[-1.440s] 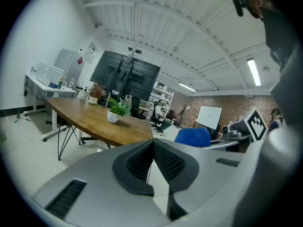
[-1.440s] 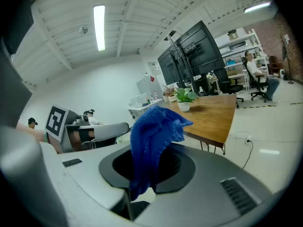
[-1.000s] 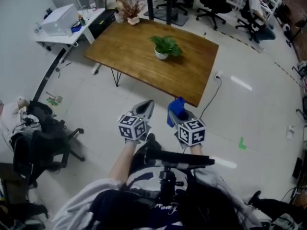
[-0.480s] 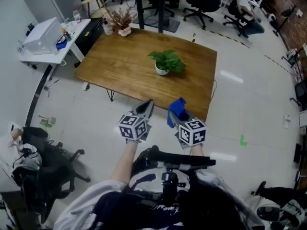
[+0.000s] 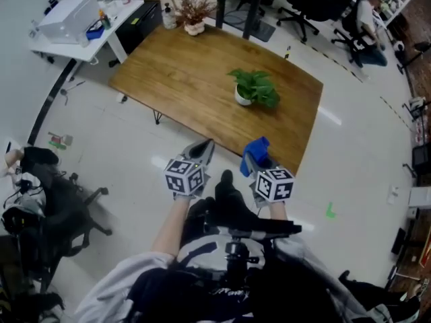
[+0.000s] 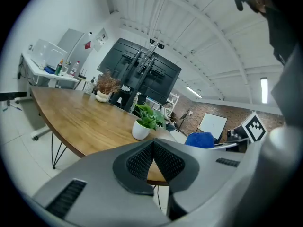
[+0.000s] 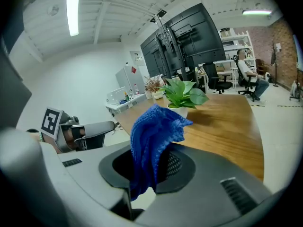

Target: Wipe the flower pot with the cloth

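Observation:
A white flower pot (image 5: 243,99) with a green leafy plant stands on the wooden table (image 5: 188,79), toward its right end; it also shows in the left gripper view (image 6: 140,129) and the right gripper view (image 7: 180,110). My right gripper (image 5: 254,160) is shut on a blue cloth (image 5: 256,149) (image 7: 151,141), held in the air short of the table's near edge. My left gripper (image 5: 202,153) (image 6: 152,148) is shut with nothing in it, beside the right one and level with it.
A second pot with dried brown twigs (image 5: 193,13) sits at the table's far edge. A white desk (image 5: 87,25) with a box and bottles stands at far left. Black office chairs (image 5: 47,200) crowd the floor at left; more chairs and a seated person (image 5: 367,19) are at the far right.
The table and the pot have come closer and shifted right in the head view as the person walked forward. Both grippers keep their hold and their places before the body.

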Demonstrator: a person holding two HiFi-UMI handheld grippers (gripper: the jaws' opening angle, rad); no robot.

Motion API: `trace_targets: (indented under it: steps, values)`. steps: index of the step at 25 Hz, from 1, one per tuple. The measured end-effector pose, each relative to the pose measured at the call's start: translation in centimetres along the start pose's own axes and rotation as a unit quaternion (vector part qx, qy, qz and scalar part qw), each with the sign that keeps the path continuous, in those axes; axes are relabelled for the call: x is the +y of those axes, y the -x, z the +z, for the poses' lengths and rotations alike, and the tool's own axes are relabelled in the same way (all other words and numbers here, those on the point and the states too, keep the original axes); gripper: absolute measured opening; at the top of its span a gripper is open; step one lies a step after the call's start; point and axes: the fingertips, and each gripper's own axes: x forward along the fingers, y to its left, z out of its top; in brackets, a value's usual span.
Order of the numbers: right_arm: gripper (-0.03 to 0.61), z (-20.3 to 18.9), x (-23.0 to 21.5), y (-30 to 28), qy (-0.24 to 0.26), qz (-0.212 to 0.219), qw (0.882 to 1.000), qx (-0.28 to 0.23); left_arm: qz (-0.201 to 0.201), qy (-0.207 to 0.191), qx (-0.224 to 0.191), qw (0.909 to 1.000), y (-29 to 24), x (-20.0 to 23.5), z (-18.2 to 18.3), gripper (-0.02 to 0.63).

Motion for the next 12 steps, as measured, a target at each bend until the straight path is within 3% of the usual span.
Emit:
trace_targets:
  steps: [6, 12]
  values:
    - [0.08, 1.5, -3.2, -5.4, -0.017, 0.001, 1.0, 0.006, 0.043, -0.005, -0.009, 0.999, -0.7, 4.2, 2.1, 0.002]
    - [0.08, 3.4, -7.7, -9.7, -0.016, -0.002, 1.0, 0.025, 0.062, -0.007, -0.017, 0.9979, -5.5, 6.2, 5.0, 0.002]
